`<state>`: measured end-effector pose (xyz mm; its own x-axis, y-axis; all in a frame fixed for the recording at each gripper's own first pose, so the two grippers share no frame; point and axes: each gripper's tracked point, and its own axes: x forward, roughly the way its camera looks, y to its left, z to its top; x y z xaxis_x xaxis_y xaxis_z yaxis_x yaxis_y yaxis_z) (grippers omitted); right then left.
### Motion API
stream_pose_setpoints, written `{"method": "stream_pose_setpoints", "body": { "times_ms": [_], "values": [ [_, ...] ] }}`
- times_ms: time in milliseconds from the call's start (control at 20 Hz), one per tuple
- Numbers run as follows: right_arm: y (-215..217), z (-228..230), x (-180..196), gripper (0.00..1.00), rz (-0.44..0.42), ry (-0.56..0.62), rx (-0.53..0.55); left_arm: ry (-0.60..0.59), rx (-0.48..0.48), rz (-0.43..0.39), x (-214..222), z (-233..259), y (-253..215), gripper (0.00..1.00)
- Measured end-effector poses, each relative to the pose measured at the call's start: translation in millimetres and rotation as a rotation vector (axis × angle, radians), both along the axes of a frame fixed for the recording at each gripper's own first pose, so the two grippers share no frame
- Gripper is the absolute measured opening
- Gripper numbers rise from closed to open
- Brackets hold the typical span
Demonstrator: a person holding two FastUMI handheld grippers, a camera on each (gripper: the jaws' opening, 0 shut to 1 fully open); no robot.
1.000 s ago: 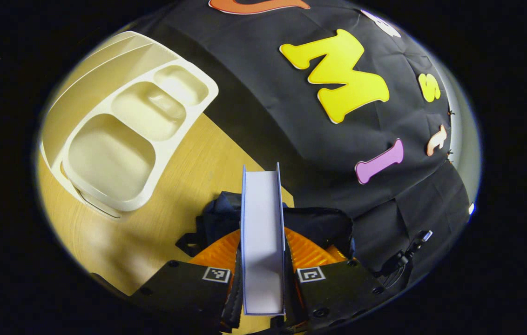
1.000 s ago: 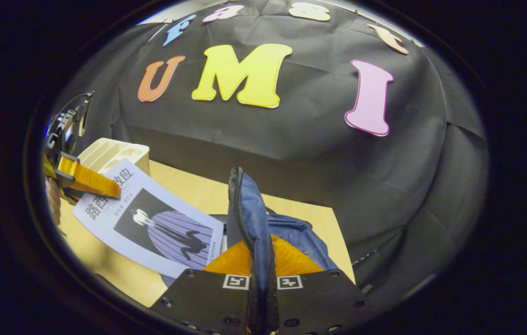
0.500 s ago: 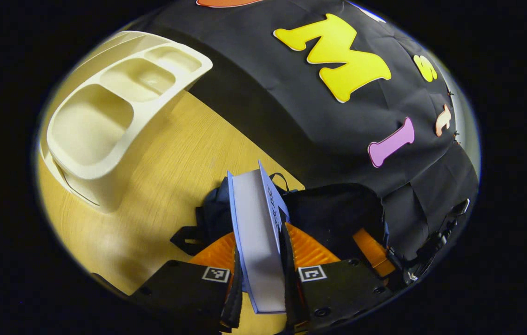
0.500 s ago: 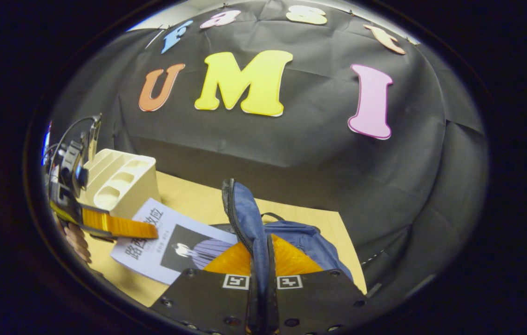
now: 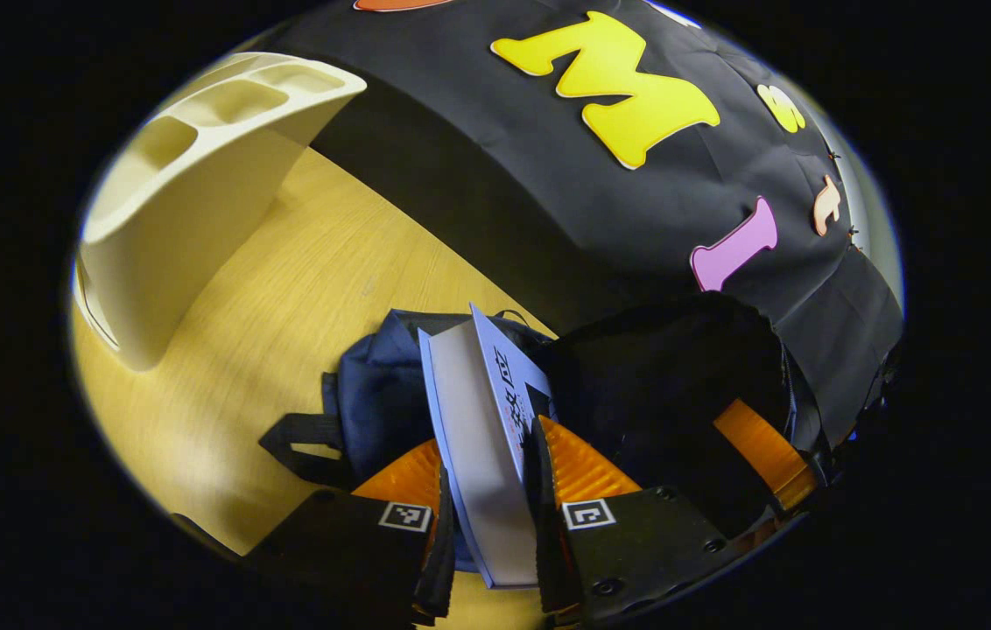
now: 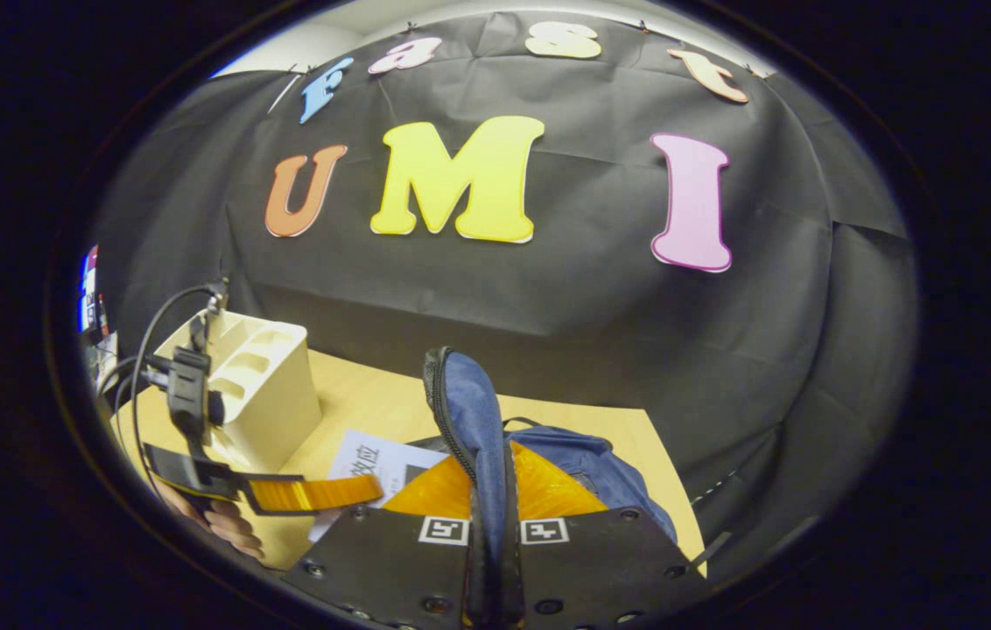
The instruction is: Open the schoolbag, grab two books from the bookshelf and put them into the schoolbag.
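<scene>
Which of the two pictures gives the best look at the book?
The left gripper view: the book stands edge-on between the left tongs, pages and cover both visible. The right gripper view catches just a corner of its cover.

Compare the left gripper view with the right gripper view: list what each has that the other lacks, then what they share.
Left gripper view alone: the book's page edge clamped in the left gripper, the schoolbag's dark open interior and a black strap.

Right gripper view alone: the right gripper pinching the bag's zippered flap upright, plus the hand and cable behind the left gripper.

Shared: the book, the blue schoolbag, the cream bookshelf and the wooden table.
</scene>
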<state>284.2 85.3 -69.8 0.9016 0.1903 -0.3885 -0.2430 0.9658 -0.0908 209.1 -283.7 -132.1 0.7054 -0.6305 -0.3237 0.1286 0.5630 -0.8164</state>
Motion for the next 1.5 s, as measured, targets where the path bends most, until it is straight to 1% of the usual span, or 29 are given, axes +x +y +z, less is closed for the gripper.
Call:
{"method": "stream_pose_setpoints", "body": {
  "times_ms": [50,200,350,450,550,600,650,700,750,900,1000,1050,1100,1200,1250,1300,1350,1400,1500],
  "values": [
    [1,0,-1,0.07,0.011,0.001,0.007,0.012,-0.019,0.006,0,-3,-11,0.40],
    [-6,2,-1,0.07,0.002,-0.014,0.007,0.005,-0.019,-0.017,3,-10,-45,0.40],
    [-7,3,-2,0.07,0.006,-0.019,0.018,-0.008,-0.035,-0.023,12,-10,-64,0.40],
    [-8,3,-2,0.07,0.007,-0.019,0.032,0.006,-0.064,-0.024,15,-14,-76,0.40],
    [-13,1,-1,0.07,-0.006,-0.019,0.031,0.031,-0.084,-0.042,15,-21,-92,0.40],
    [-16,1,-1,0.07,-0.010,-0.024,0.026,0.040,-0.100,-0.035,15,-21,-94,0.41],
    [-17,3,0,0.07,-0.008,-0.035,0.023,0.032,-0.098,-0.025,17,-20,-96,0.42],
    [-22,3,0,0.07,-0.018,-0.038,0.015,0.015,-0.076,-0.028,17,-21,-95,0.41],
    [-27,2,2,0.07,-0.029,-0.039,0.014,0.003,-0.058,-0.032,17,-22,-94,0.44],
    [-28,0,1,0.07,-0.038,-0.034,0.031,-0.004,-0.031,-0.024,21,-20,-92,0.47],
    [-31,-1,1,0.07,-0.049,-0.034,0.036,-0.067,0.069,-0.049,25,-19,-88,0.54],
    [-31,-2,1,0.07,-0.055,-0.027,0.045,-0.090,0.149,-0.063,27,-24,-85,0.63],
    [-33,-2,1,0.07,-0.065,-0.025,0.053,-0.118,0.210,-0.080,26,-22,-83,0.75],
    [-42,-3,2,0.07,-0.093,-0.026,0.055,-0.123,0.289,-0.069,30,-27,-74,0.80],
    [-44,-6,2,0.07,-0.104,-0.016,0.053,-0.114,0.343,-0.074,29,-31,-64,0.90],
    [-45,-9,0,0.07,-0.110,-0.006,0.056,-0.123,0.332,-0.091,32,-41,-69,0.99],
    [-44,-12,0,0.07,-0.114,0.001,0.059,-0.115,0.322,-0.092,26,-35,-62,0.96],
    [-46,-14,-1,0.07,-0.120,0.004,0.061,-0.112,0.311,-0.086,26,-34,-57,1.00],
    [-45,-18,-5,0.07,-0.129,0.015,0.058,-0.122,0.341,-0.065,26,-36,-40,1.00]
  ]
}}
